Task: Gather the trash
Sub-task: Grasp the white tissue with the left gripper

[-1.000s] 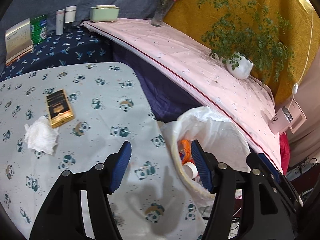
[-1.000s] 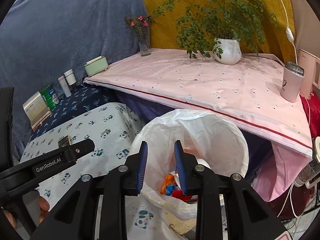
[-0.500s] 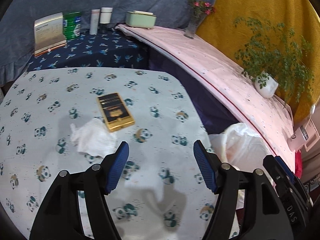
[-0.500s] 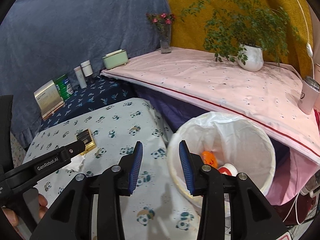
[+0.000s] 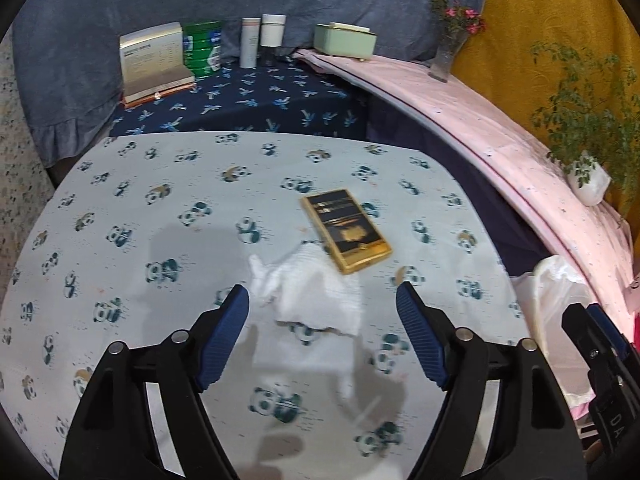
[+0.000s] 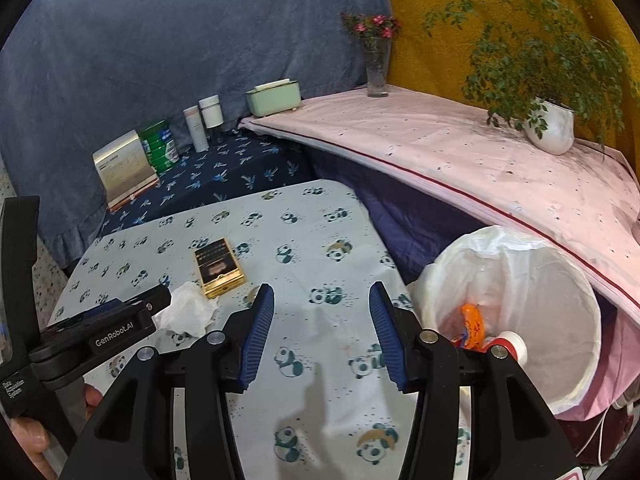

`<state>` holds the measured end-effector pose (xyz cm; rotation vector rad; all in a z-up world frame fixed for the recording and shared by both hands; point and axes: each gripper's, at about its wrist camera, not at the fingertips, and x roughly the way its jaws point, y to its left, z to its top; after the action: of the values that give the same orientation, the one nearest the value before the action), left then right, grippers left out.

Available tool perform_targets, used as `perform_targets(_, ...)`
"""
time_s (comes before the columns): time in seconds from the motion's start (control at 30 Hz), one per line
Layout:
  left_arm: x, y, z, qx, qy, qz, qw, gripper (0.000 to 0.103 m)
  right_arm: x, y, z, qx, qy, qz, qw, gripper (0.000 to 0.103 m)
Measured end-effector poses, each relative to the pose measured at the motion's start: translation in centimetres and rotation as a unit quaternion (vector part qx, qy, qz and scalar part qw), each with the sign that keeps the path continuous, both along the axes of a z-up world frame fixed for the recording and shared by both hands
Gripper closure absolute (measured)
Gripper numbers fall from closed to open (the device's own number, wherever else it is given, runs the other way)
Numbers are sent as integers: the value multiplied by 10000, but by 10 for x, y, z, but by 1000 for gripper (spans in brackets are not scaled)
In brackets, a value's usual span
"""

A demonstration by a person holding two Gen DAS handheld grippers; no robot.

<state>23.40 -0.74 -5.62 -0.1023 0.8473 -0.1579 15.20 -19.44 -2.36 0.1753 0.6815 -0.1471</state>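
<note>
Change: a second ago the left gripper (image 5: 322,312) looked over the lined bin (image 6: 560,280); now it faces the panda cloth (image 5: 140,208)
Tissue: crumpled tissue (image 5: 308,292) lies just ahead between its opening, empty jaws, touching the gold box (image 5: 346,230)
Right gripper (image 6: 322,312): opening, empty, above cloth beside the bin

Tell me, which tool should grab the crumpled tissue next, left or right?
Left, probably. The left tool is lined up with the tissue, jaws opening, nothing between them. The right tool faces bare cloth beside the trash bin.
</note>
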Motion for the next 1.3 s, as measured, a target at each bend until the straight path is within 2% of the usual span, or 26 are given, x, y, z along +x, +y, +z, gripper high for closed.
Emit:
perform_targets(0.07, 6, 5, -6, 163, 28, 48, 9999, 25, 6, 7, -4, -15, 38, 58, 10000, 54)
perform_targets(0.2, 18, 12, -20, 284, 188, 67, 9994, 24, 21, 20, -14, -28, 148, 213, 9997, 54)
perform_targets(0.4, 39, 21, -43, 349, 454, 55, 9983, 23, 43, 35, -29, -31, 279, 393, 9988, 54)
perform_targets(0.83, 60, 17, -63, 330, 701, -98, 9969, 25, 77, 56, -52, 23, 464, 593, 9972, 54)
perform_targets(0.9, 60, 18, -64, 258, 722, -146, 9970, 31, 79, 57, -54, 37, 485, 598, 9970, 54)
perform_targets(1.0, 58, 18, -62, 184, 707, -234, 9970, 49, 82, 60, -56, 30, 499, 608, 9969, 50)
perform_targets(1.07, 57, 18, -61, 107, 738, -339, 9966, 68, 85, 62, -58, 34, 522, 635, 9966, 50)
perform_targets(1.13, 57, 20, -59, 5, 787, -351, 9963, 78, 88, 64, -59, 48, 546, 665, 9963, 48)
perform_targets(1.23, 58, 32, -57, -375, 926, -350, 9944, 85, 93, 69, -61, 37, 569, 731, 9957, 46)
perform_targets(1.3, 58, 38, -52, -382, 862, -270, 9952, 86, 99, 73, -61, 10, 580, 785, 9952, 44)
